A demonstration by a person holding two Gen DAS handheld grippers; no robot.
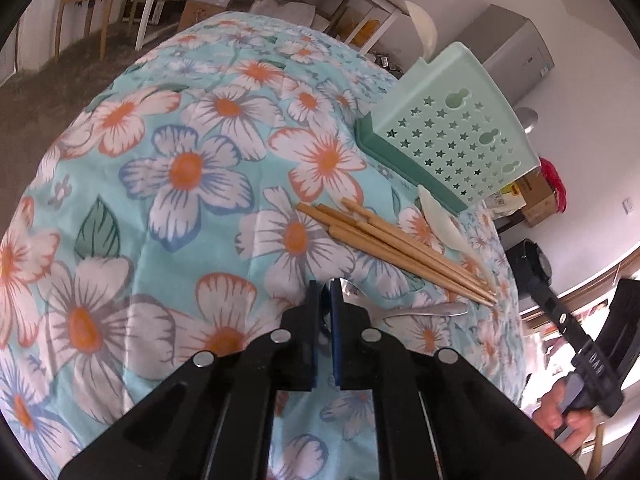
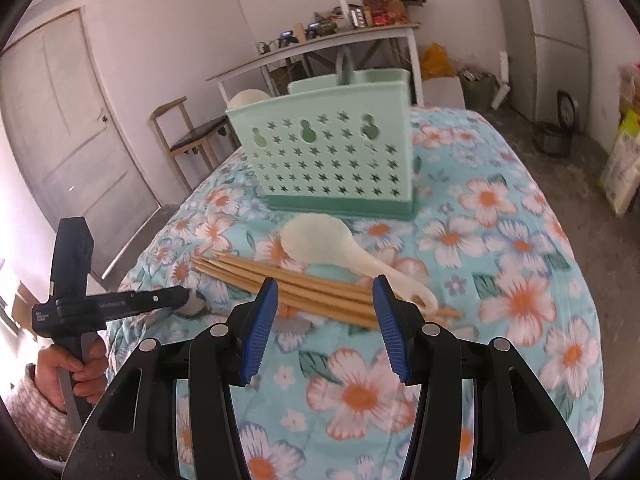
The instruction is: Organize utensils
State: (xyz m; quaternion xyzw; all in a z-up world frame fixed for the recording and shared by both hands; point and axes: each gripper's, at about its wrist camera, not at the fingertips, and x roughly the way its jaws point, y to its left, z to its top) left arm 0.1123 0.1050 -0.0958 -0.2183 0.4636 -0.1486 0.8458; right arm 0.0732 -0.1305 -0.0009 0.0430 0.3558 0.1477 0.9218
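Note:
Several bamboo chopsticks (image 1: 396,248) (image 2: 312,288) lie in a bundle on the floral tablecloth (image 1: 192,168). A white plastic spoon (image 1: 440,220) (image 2: 320,240) rests just behind them. The mint-green perforated utensil caddy (image 1: 452,136) (image 2: 332,156) stands beyond, with another white spoon (image 2: 248,98) sticking out of it. A metal spoon (image 1: 424,311) (image 2: 196,306) lies on the cloth. My left gripper (image 1: 327,292) (image 2: 185,294) is shut, its tips at the spoon's bowl; a pinch on the bowl cannot be made out. My right gripper (image 2: 325,284) hovers open over the chopsticks' thin ends, holding nothing.
The table's edge drops off close on the left in the right wrist view, where a hand (image 2: 80,368) holds the left gripper. A wooden chair (image 2: 188,136) and a cluttered side table (image 2: 320,44) stand behind the caddy. A fridge (image 2: 556,20) is at the far right.

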